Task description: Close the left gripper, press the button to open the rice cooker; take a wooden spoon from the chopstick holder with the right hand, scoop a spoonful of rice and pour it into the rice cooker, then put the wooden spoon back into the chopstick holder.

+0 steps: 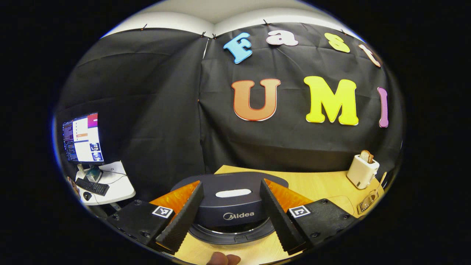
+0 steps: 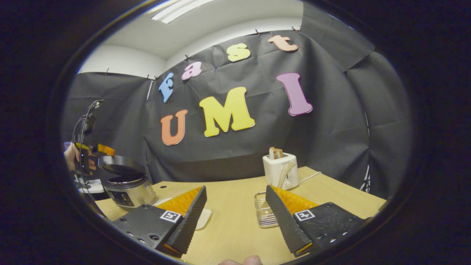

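**Cooker lid up, both tools spread wide**

Black cloth walls close off the booth behind a pale wooden counter (image 2: 235, 221).

From the left gripper view, the left tool (image 1: 231, 213) hangs over the rice cooker (image 1: 230, 211), its fingers spread wide and holding nothing. The cooker's dark lid (image 1: 235, 189) fills the gap between them, with a pale oval patch on top and the metal rim of the pot showing below it. A fingertip shows at the bottom edge of this view. Off to the right on the counter stands a white toaster (image 1: 362, 172) with a slice of bread in its slot, and just in front of it a clear holder (image 1: 369, 200) with a wooden handle leaning out. To the left, beyond the counter, a lit monitor (image 1: 82, 138) sits above a keyboard on a small white table (image 1: 119, 186).

From the right gripper view, the right tool (image 2: 235, 217) hovers above the counter, also wide and empty. The cooker (image 2: 127, 187) sits at the far left with its lid (image 2: 119, 165) raised, and the left tool and the hand (image 2: 71, 156) holding it are just beside that lid. Between the right tool's fingers, farther back, the toaster (image 2: 281, 171) stands with the clear holder (image 2: 263, 213) in front of it; the spoon (image 2: 284, 175) rises from the holder and leans against the toaster's front. A flat pale dish (image 2: 202, 219) lies on the counter near the left finger.
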The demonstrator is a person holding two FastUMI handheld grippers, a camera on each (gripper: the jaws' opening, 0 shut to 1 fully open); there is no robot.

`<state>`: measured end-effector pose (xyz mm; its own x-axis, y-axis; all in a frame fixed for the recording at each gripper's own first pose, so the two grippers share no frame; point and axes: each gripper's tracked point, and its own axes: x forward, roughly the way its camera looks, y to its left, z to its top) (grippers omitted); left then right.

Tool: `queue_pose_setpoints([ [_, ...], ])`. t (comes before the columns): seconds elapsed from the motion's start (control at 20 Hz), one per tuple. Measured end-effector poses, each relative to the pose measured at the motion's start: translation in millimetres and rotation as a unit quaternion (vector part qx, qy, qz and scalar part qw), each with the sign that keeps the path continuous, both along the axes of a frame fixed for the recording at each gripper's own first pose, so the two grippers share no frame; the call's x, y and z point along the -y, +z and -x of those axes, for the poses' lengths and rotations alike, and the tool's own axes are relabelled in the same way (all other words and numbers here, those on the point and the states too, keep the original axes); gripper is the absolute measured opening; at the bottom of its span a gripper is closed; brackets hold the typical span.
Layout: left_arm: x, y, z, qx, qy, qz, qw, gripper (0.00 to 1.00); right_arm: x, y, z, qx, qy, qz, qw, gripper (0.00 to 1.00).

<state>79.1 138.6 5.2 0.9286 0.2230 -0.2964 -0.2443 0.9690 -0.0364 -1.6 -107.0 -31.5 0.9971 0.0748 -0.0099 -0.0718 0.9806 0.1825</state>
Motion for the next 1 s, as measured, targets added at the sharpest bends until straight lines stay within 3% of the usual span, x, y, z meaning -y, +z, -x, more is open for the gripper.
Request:
queue_pose_setpoints([
  [0.1, 3.5, -12.5, 6.7, 0.002, 0.0, -0.001, 1.0, 0.98, -2.3, -9.1, 0.3, -0.013, 0.003, 0.003, 1.0, 0.95],
  [0.3, 6.5, -27.7, 12.4, 0.017, 0.006, -0.019, 1.0, 0.99, -0.8, -13.4, 4.9, -0.013, -0.004, 0.007, 1.0, 0.95],
  [0.35, 7.4, -32.4, 14.0, 0.014, 0.006, -0.022, 1.0, 0.99, -1.9, -14.9, 6.3, -0.014, -0.003, 0.009, 1.0, 0.99],
  [0.4, 8.4, -37.2, 15.2, 0.013, 0.005, -0.022, 1.0, 0.99, -2.0, -16.3, 6.9, -0.014, -0.004, 0.011, 1.0, 0.92],
  [0.45, 9.2, -40.7, 16.6, 0.013, 0.004, -0.02, 1.0, 0.99, -2.3, -16.0, 6.8, -0.014, -0.004, 0.013, 1.0, 0.99],
  [0.7, 11.5, -55.2, 20.4, 0.012, 0.0, -0.026, 1.0, 0.99, -7.3, -19.5, 3.9, -0.021, -0.002, 0.022, 1.0, 0.92],
  [0.75, 12.5, -59.0, 21.7, 0.01, 0.001, -0.027, 1.0, 0.98, -8.0, -19.9, 3.1, -0.021, -0.003, 0.025, 0.999, 0.95],
  [0.8, 12.6, -55.0, 19.2, 0.024, 0.0, -0.036, 0.999, 0.99, -9.3, -20.0, 2.4, -0.021, -0.003, 0.026, 0.999, 0.92],
  [1.0, 13.9, -59.6, 21.6, 0.039, -0.001, -0.047, 0.998, 0.98, -16.0, -24.4, -1.3, -0.024, 0.002, 0.029, 0.999, 0.95],
])
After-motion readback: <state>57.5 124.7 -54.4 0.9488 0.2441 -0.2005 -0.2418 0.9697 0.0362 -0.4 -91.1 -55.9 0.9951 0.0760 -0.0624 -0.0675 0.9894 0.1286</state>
